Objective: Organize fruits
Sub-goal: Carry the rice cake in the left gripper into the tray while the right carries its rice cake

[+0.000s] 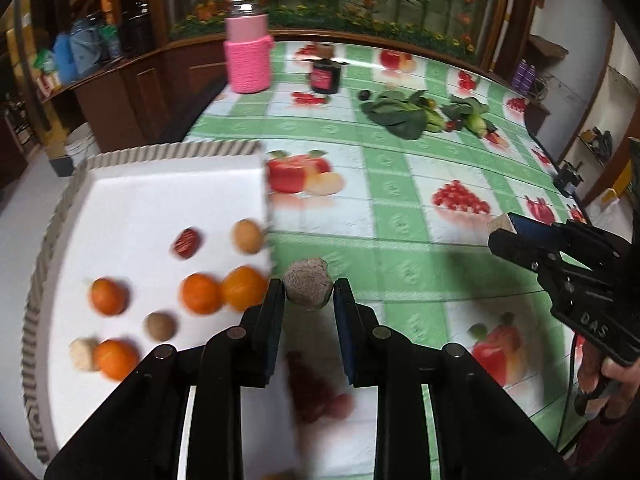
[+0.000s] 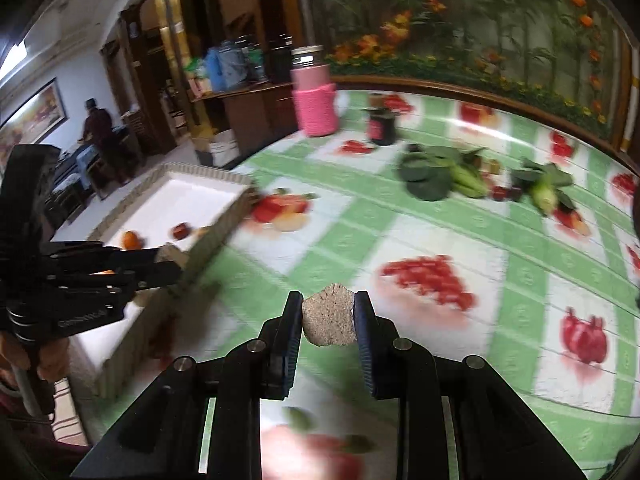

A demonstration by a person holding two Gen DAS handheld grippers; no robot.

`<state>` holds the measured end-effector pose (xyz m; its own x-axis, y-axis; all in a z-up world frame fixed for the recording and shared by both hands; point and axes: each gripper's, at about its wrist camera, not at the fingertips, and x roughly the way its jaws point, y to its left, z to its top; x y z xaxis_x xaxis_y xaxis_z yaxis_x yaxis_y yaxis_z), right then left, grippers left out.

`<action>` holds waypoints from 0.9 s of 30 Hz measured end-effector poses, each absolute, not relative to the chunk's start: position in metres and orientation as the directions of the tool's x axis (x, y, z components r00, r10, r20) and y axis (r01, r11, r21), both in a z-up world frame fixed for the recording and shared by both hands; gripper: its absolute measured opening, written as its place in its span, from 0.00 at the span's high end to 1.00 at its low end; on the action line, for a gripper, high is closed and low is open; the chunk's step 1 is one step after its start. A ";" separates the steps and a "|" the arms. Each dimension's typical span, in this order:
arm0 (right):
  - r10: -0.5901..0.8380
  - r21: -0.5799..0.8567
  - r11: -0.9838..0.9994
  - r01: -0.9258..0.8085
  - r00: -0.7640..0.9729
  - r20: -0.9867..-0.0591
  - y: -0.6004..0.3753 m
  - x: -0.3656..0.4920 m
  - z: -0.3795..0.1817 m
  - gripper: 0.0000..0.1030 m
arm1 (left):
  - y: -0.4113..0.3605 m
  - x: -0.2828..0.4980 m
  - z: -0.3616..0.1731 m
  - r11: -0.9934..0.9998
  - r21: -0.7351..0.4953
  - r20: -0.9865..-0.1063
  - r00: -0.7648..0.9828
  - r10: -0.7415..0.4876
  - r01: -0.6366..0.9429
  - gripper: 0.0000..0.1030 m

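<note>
White shallow tray with corrugated card rim [image 1: 52, 216], counter's left edge: four orange citrus fruits [image 1: 200, 293], red date [image 1: 186, 243], small brown and tan fruits held inside. Left tool [image 1: 308, 294]: closed on speckled grey-brown rough lump [image 1: 307, 289], carried beside the tray rim, presumably for deposit. Right tool [image 2: 328, 320]: clamped on pale speckled angular lump [image 2: 329, 318], held above the green-checked fruit-print counter [image 2: 400, 224].

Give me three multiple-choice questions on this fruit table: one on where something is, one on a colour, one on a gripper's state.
1. Where are the leafy greens?
A. in the white tray
B. on the tablecloth at the far side
C. in a gripper

2. What colour is the knitted sleeve on the bottle?
A. pink
B. blue
C. yellow

3. What is the left gripper doing?
A. open, holding nothing
B. shut on a grey-brown lump
C. shut on an orange

Answers: B, they lie on the checked cloth; A, pink yarn; B, both pads press the lump.
</note>
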<state>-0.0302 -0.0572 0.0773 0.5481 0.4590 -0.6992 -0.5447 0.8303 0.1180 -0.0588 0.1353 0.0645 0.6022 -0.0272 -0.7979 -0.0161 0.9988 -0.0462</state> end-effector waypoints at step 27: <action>0.579 0.099 0.643 -0.760 0.397 -0.712 0.099 -0.071 0.078 0.75 | 0.242 -0.106 0.053 0.972 -0.015 -0.783 0.607 0.136 -0.236 0.78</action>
<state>-0.0705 0.0992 0.0784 0.3970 0.5786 -0.7125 -0.7595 0.6429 0.0989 -0.1056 0.2421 0.0528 0.6071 0.1358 -0.7830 -0.2364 0.9716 -0.0147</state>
